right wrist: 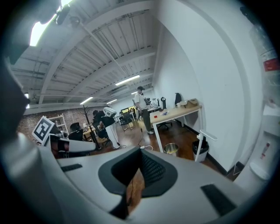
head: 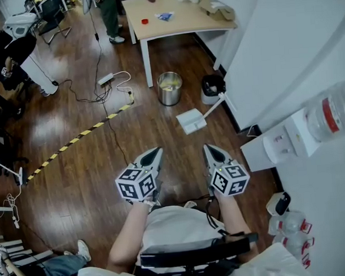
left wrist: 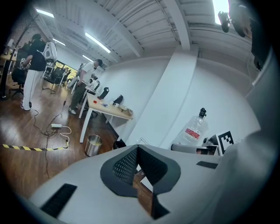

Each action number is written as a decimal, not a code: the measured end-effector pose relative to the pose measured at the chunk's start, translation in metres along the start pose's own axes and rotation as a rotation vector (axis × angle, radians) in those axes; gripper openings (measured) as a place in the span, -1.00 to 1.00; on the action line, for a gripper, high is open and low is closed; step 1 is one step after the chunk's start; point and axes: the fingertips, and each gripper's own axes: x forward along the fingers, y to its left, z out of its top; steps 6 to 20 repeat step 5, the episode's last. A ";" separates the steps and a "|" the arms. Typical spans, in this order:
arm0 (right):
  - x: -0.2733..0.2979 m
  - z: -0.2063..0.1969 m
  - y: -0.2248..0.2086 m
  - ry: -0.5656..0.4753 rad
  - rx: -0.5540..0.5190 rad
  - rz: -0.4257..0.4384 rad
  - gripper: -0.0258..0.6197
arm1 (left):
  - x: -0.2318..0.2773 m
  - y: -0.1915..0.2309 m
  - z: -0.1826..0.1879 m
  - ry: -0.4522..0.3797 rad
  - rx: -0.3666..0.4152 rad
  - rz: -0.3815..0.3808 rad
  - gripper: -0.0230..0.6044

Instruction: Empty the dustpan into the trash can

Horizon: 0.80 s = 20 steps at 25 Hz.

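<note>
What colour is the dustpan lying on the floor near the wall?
White. The dustpan shows best in the head view.

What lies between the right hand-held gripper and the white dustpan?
Only bare wood floor separates the right hand-held gripper from the dustpan, shown in the head view.
</note>
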 end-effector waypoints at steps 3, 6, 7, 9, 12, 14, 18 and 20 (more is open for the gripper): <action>0.002 -0.002 0.000 0.003 0.004 -0.002 -0.92 | 0.000 0.002 0.000 0.005 0.004 -0.004 -0.95; 0.004 -0.002 0.002 0.002 0.004 -0.003 -0.92 | 0.000 0.003 0.001 0.007 0.009 -0.009 -0.95; 0.004 -0.002 0.002 0.002 0.004 -0.003 -0.92 | 0.000 0.003 0.001 0.007 0.009 -0.009 -0.95; 0.004 -0.002 0.002 0.002 0.004 -0.003 -0.92 | 0.000 0.003 0.001 0.007 0.009 -0.009 -0.95; 0.004 -0.002 0.002 0.002 0.004 -0.003 -0.92 | 0.000 0.003 0.001 0.007 0.009 -0.009 -0.95; 0.004 -0.002 0.002 0.002 0.004 -0.003 -0.92 | 0.000 0.003 0.001 0.007 0.009 -0.009 -0.95; 0.004 -0.002 0.002 0.002 0.004 -0.003 -0.92 | 0.000 0.003 0.001 0.007 0.009 -0.009 -0.95; 0.004 -0.002 0.002 0.002 0.004 -0.003 -0.92 | 0.000 0.003 0.001 0.007 0.009 -0.009 -0.95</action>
